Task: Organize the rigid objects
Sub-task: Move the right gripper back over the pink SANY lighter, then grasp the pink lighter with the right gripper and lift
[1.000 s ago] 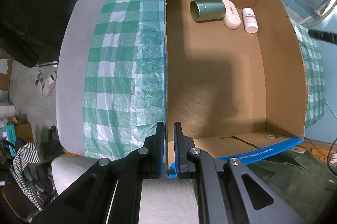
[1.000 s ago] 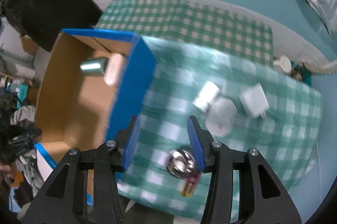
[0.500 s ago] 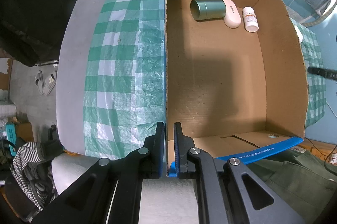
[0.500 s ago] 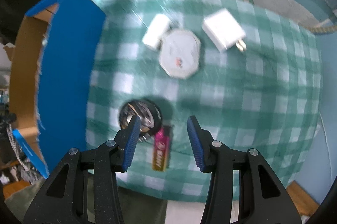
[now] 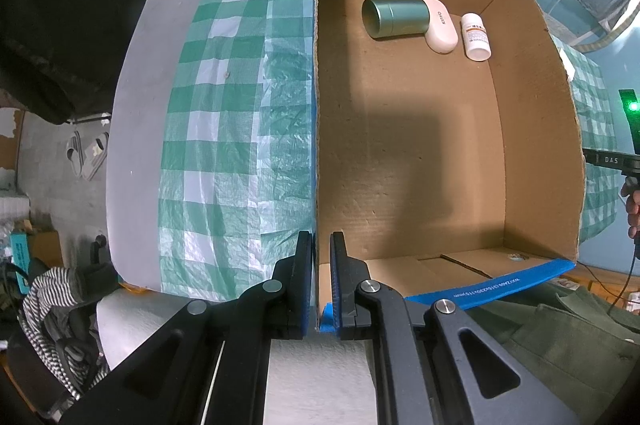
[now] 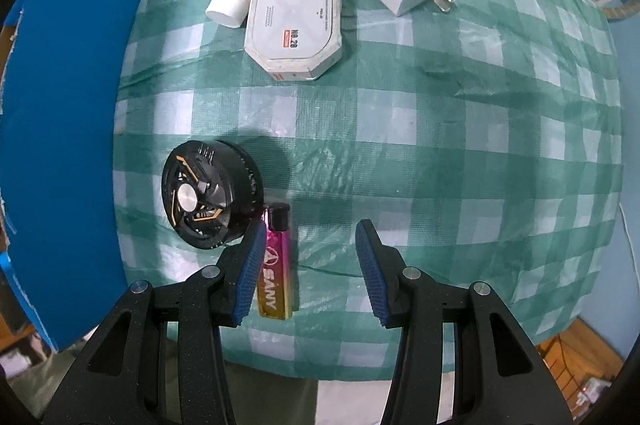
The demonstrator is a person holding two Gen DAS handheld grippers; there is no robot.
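Left wrist view: the left gripper pinches the cardboard box wall; the right gripper hangs wide open over the pink lighter, beside the black fan.

"SANY" is printed along the pink-and-gold lighter at lower centre of the right wrist view. "NO.28" is read on the octagonal white box near the top. In the left wrist view, "DAS" is seen on a black bar at the right edge. Other print is too small to be read.
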